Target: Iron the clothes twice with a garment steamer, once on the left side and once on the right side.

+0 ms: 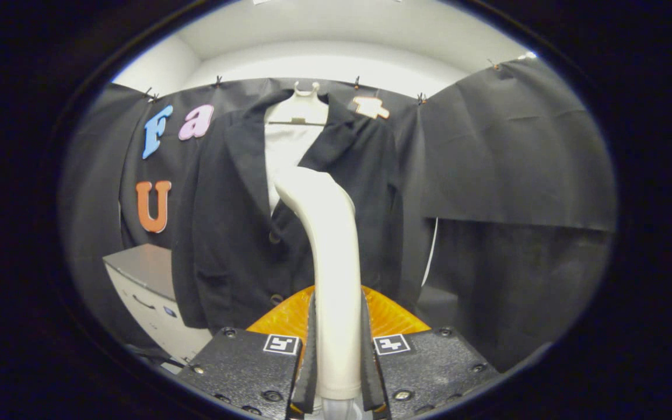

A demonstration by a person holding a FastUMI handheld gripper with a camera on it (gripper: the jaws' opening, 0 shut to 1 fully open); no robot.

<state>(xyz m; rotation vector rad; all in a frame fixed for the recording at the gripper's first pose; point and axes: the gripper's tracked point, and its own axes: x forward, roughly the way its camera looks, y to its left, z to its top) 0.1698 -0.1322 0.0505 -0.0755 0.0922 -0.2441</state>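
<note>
Black cloth wall [505,146] hung in panels on small clips along its top edge, seams and creases visible; the right-hand panel comes forward at an angle, with a lower sheet overlapped beneath it. Above the cloth, plain white wall and ceiling [336,35], brightly and evenly lit. At lower left, a white drawer cabinet with a grey top [146,280] stands against the cloth, a dark handle on its front.

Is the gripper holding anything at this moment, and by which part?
Yes. The gripper is shut on the garment steamer, both fingers pressing the lower part of its handle. The steamer's head rises toward the black jacket hanging beyond.
</note>
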